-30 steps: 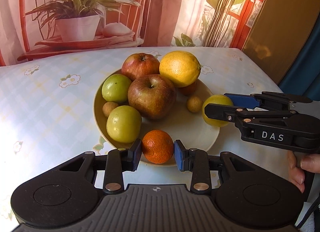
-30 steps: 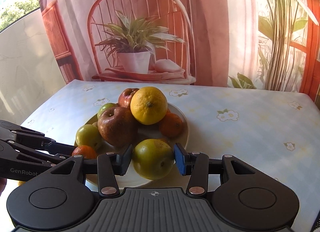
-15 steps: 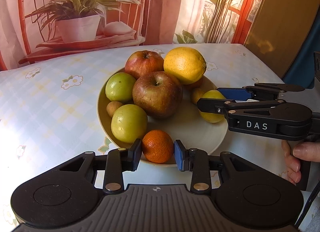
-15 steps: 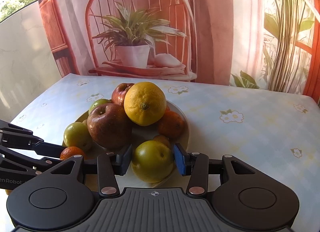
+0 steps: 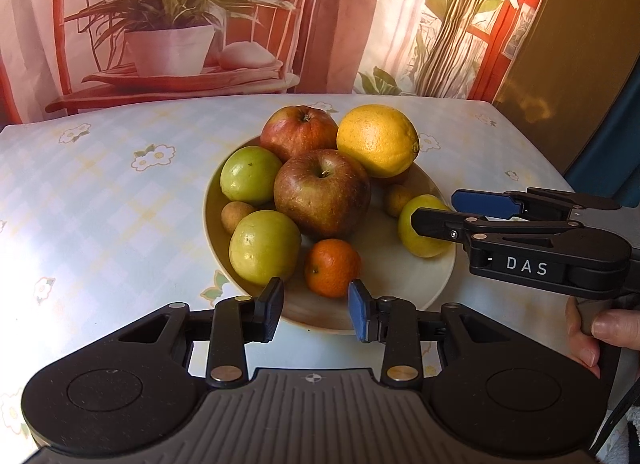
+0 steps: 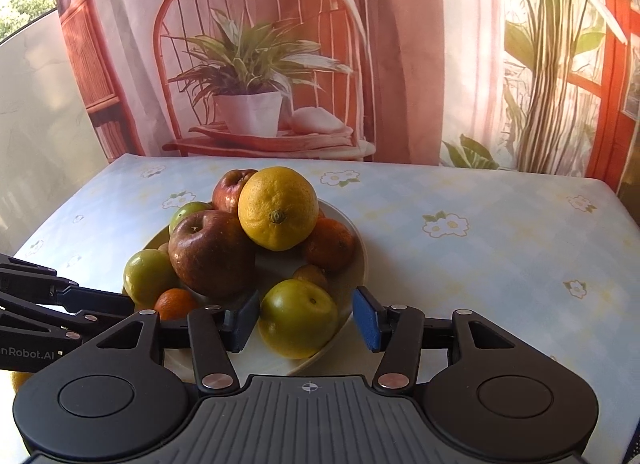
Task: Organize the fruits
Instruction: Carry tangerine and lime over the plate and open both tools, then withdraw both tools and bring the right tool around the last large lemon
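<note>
Now the right tool is opening around a green fruit; left tool open, empty.

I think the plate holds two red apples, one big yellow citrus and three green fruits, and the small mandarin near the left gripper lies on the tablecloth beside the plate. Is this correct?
Not quite. The small mandarin lies on the plate, near its front rim and just ahead of the left gripper, not on the tablecloth. The left wrist view shows this. The rest of your description is correct.

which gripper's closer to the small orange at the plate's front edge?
Left. The left gripper sits just short of the small orange, jaws open, not touching it. The right gripper is across the plate, its jaws opening around a green fruit.
</note>
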A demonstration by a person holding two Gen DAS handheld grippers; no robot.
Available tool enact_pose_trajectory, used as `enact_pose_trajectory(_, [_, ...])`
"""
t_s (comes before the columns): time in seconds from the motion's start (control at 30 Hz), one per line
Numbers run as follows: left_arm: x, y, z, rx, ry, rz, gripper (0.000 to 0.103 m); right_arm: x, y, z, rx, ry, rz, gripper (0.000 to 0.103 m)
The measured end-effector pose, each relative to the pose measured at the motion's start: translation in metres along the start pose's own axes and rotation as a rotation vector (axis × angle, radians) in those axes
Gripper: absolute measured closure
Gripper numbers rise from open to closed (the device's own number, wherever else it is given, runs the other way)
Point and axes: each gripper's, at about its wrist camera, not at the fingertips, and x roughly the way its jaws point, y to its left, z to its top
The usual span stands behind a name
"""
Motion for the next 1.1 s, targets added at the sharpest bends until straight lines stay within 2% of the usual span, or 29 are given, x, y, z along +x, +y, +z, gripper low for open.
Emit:
enact_pose_trajectory(0.47, [-0.018, 0.004, -0.003, -0.015, -0.009, 0.009, 0.065, -0.034, -0.012, -0.024, 0.121, -0.011, -0.027, 0.055])
enact_pose_trajectory(0.73, [-0.042, 0.009, -0.004, -0.016, -0.045, -0.001, 0.065, -0.047, -0.001, -0.032, 0.127, -0.008, -0.02, 0.055])
enact_pose_trajectory(1.1, [-0.079, 0.048, -0.021, -0.07, -0.073, 0.036, 0.065, -0.054, 0.024, -0.042, 0.116, 0.02, 0.012, 0.055])
